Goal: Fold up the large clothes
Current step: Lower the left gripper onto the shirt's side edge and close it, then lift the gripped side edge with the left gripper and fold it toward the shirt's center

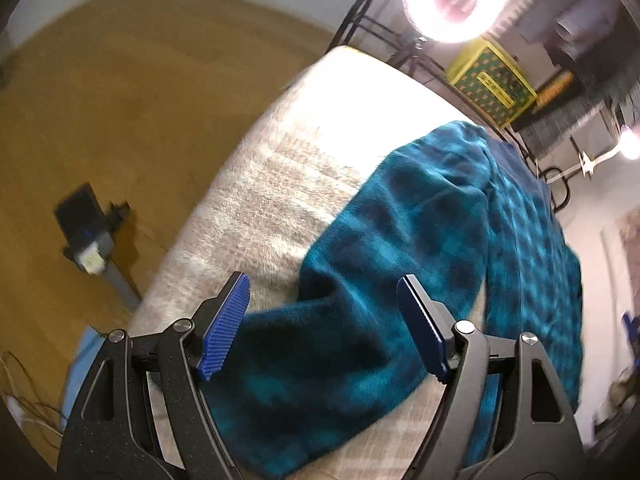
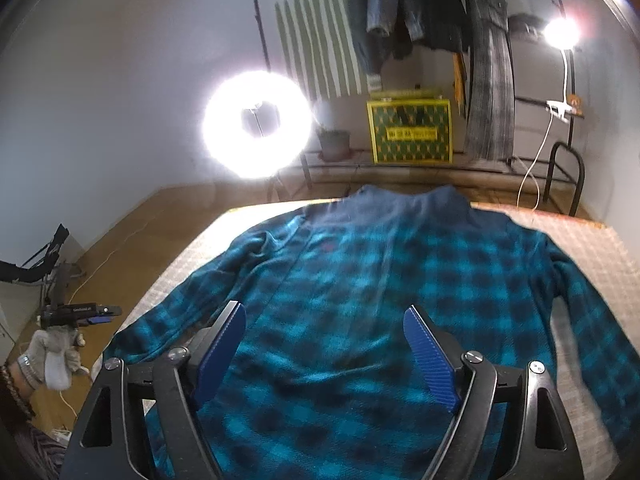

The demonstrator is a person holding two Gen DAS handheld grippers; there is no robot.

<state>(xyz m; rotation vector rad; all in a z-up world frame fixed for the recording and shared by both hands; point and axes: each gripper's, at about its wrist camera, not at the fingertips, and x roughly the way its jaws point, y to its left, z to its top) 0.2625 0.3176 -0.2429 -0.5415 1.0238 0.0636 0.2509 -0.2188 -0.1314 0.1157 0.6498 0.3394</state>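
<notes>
A teal and black plaid shirt [image 2: 360, 272] lies spread out flat, collar at the far end, on a beige padded surface [image 2: 592, 248]. My right gripper [image 2: 325, 312] hovers open over the shirt's lower body, with nothing pressed between its blue pads. In the left wrist view, the shirt's left sleeve [image 1: 320, 352] runs under my left gripper [image 1: 323, 284]. This gripper is open just above the sleeve, near the edge of the surface [image 1: 260, 184]. The right wrist view also shows the left gripper [image 2: 106, 314], held by a gloved hand [image 2: 56, 352] off the left side.
A bright ring light [image 2: 256, 124] stands beyond the far edge, beside a yellow-green box [image 2: 410, 132] and a small pot [image 2: 334, 140]. Clothes hang on a rack [image 2: 420, 8] and a lamp [image 2: 562, 32] glows at the right. To the left is wooden floor [image 1: 100, 100] with a dark stand [image 1: 92, 248].
</notes>
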